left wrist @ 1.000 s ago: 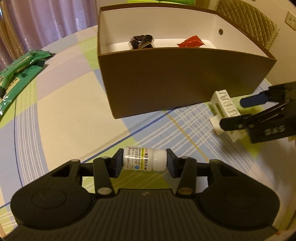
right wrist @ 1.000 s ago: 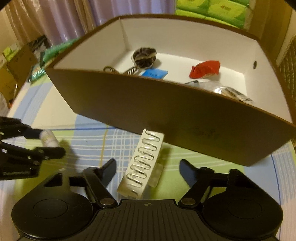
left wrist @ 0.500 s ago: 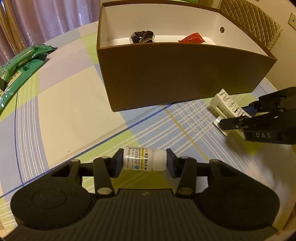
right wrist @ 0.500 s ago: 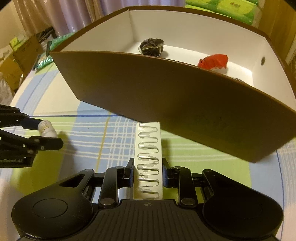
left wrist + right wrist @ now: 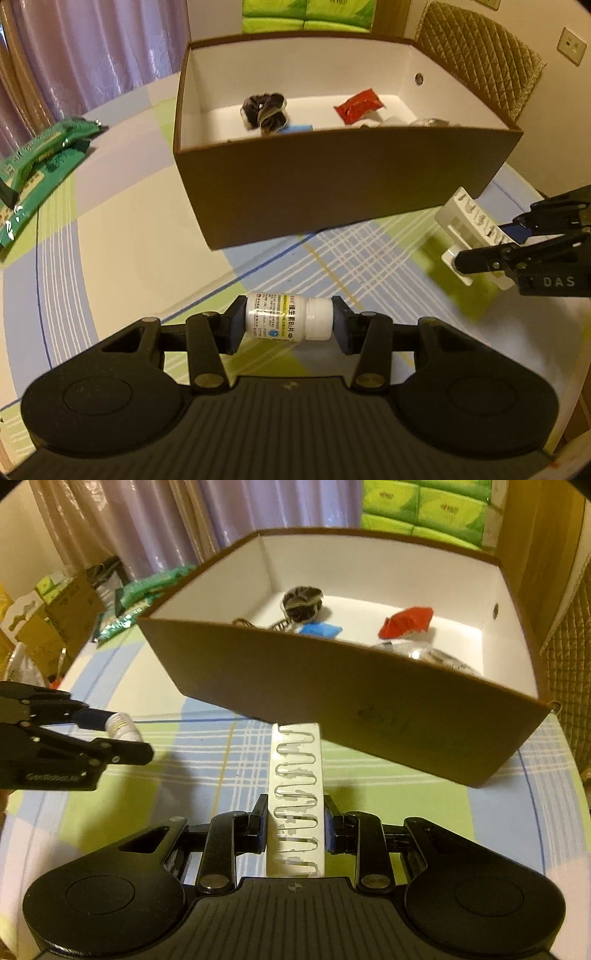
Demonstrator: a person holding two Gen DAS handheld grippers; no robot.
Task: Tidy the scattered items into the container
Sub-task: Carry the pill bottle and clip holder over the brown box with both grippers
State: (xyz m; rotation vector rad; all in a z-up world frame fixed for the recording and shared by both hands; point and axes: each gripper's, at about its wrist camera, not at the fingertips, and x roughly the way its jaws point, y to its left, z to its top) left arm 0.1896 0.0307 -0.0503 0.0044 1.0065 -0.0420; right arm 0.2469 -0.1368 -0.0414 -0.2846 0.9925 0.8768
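Both grippers are clenched on loads before the brown box (image 5: 332, 184) at frame centre: the right gripper (image 5: 295, 825), open a second ago, now grips the white clip strip (image 5: 295, 797), while the left gripper (image 5: 289, 320) still pinches the small white bottle (image 5: 288, 320).

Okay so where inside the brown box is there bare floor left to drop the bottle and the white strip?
In the box, the far strip along the back wall, and the gap between the dark bundle and red packet, are bare. The near side is crowded: blue packet, clear-wrapped item.
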